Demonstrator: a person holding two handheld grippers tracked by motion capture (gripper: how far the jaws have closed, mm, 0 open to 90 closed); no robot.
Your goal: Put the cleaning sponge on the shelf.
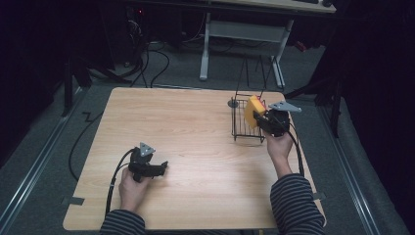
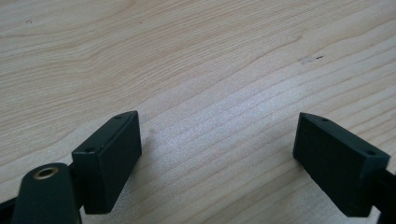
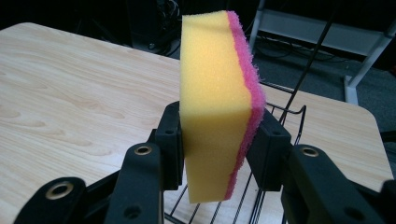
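High view: at right of centre, the right gripper (image 1: pixel 264 119) holds a yellow foam sponge with a pink scouring face (image 1: pixel 253 110) over a black wire basket (image 1: pixel 243 126) on the pale wooden desk (image 1: pixel 195 147); at lower left, the left gripper (image 1: pixel 164 166) rests. Left gripper view: jaws apart over bare wood. Right gripper view: jaws clamped on the upright sponge (image 3: pixel 215 107) at centre.

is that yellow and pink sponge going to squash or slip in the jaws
The sponge probably squashes a little: it looks like open-pored foam. It likely weighs little, standing upright from a pinch near its lower end in the right gripper. Slipping seems unlikely, given its rough surfaces.

Lab: bare wooden table (image 1: pixel 195 147), floor cables (image 1: pixel 147 63), desk frame (image 1: pixel 244 34) behind.
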